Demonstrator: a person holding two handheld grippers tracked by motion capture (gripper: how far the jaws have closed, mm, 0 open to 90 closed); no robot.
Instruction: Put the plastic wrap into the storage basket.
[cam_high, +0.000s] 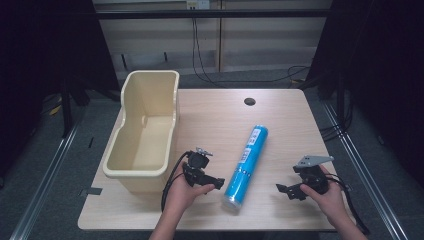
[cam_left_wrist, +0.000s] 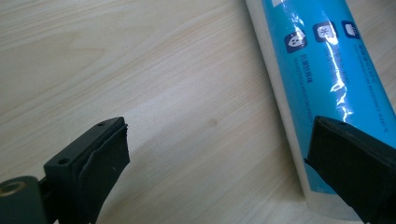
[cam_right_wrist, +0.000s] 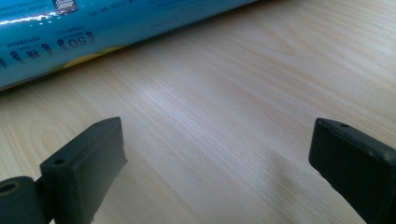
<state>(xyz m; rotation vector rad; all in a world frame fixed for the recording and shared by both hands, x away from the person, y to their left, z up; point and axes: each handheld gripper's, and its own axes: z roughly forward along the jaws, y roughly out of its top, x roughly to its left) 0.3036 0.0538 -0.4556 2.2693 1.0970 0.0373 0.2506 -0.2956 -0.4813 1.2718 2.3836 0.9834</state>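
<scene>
High view: blue roll (cam_high: 246, 167) lay lower centre on table (cam_high: 285, 115), between left gripper (cam_high: 216, 183) and right gripper (cam_high: 285, 190), touching neither | cream bin (cam_high: 145, 127) at left held nothing visible | both jaw pairs stood wide, unloaded | left gripper view: roll's near end partly hidden behind one jaw.

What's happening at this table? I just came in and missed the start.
A person holds a two-jaw gripper in each hand over a wooden table. Both the left gripper and the right gripper are open and hold nothing. A blue tube lies flat between them, the left gripper close beside its near end. A cream plastic bin stands empty at the left.
</scene>
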